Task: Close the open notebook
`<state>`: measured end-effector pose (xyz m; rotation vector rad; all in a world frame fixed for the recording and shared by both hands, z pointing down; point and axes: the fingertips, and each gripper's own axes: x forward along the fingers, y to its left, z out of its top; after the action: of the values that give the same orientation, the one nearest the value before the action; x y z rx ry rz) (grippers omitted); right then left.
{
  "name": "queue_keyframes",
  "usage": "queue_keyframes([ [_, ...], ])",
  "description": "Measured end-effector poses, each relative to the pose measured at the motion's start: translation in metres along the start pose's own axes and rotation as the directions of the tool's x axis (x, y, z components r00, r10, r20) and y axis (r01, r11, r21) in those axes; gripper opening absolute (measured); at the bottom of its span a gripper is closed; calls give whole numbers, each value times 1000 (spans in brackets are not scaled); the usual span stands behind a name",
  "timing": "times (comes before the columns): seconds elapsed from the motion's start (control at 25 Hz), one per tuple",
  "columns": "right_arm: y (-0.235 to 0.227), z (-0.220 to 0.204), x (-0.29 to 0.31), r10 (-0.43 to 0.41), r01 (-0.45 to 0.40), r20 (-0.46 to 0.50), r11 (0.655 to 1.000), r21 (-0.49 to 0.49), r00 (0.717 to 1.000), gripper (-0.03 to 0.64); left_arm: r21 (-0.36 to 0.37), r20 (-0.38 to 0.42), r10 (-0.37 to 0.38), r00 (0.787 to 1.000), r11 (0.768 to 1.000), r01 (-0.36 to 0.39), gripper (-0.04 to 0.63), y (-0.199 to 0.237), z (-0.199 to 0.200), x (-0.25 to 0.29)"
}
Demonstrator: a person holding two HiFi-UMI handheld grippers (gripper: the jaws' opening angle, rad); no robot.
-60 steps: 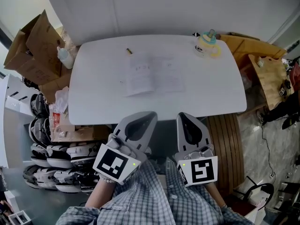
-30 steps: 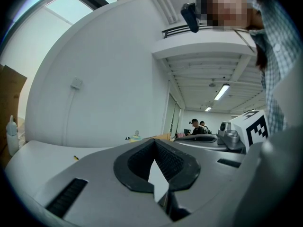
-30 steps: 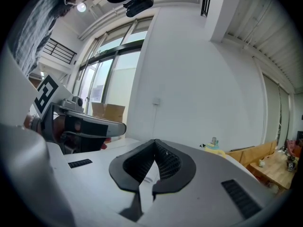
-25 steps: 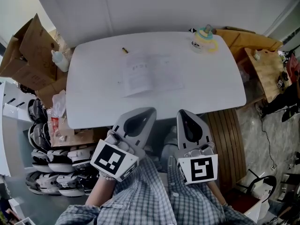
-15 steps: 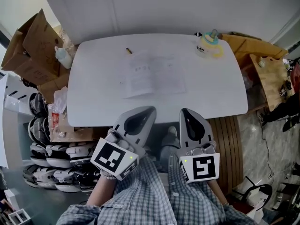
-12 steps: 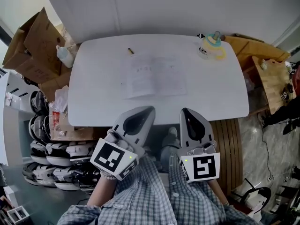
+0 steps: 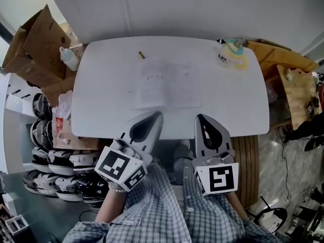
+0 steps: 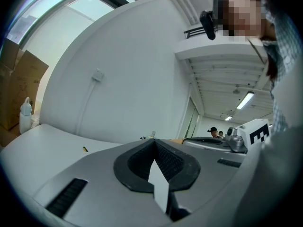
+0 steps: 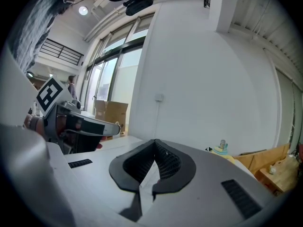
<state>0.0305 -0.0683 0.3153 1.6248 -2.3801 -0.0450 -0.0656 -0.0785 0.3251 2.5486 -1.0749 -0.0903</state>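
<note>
Both grippers sit at the near edge of the table [image 7: 96, 120], short of the work; the left gripper [image 7: 153, 117] has its jaws pressed together on nothing, and the right gripper [image 7: 201, 118] looks the same, tips meeting with only air between. The notebook [image 7: 169, 84] lies open and flat at mid-table, well ahead of both tips; its fold seems to run away from the person.

To close it well, I judge, the jaws need not part: slide one closed tip low under the outer edge of one half, carry it over the fold and lay it on the other; the second gripper can press the resting half so the book does not skid; go gently, since only a few leaves may turn.

Hard to read: the book is pale on a pale table, so its edges, thickness and cover are faint; neither gripper view shows it plainly, their own jaws blocking much of the tabletop; the brown thing [image 7: 141, 55] beyond it is too small to name; the cup [image 7: 233, 52] stands at the far right corner, well clear.
</note>
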Motion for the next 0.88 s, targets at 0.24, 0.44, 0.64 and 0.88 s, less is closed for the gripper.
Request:
queue_keyframes([
  [0.24, -16, 5, 17, 30, -29, 6, 1000, -8, 1000, 12, -14, 7, 31, 999, 999, -31, -2, 7, 6, 18],
  [0.44, -27, 5, 24, 45, -44, 4, 999, -13, 999, 12, -55, 3, 55, 998, 997, -55, -2, 13, 3, 28],
  [0.64, -37, 4, 29, 57, -57, 2, 998, -15, 998, 12, -184, -19, 80, 997, 980, -82, -2, 29, -11, 39],
  [0.88, -46, -1, 37, 69, -69, -10, 998, -8, 998, 12, -320, -59, 118, 991, 938, -131, -2, 53, -35, 44],
])
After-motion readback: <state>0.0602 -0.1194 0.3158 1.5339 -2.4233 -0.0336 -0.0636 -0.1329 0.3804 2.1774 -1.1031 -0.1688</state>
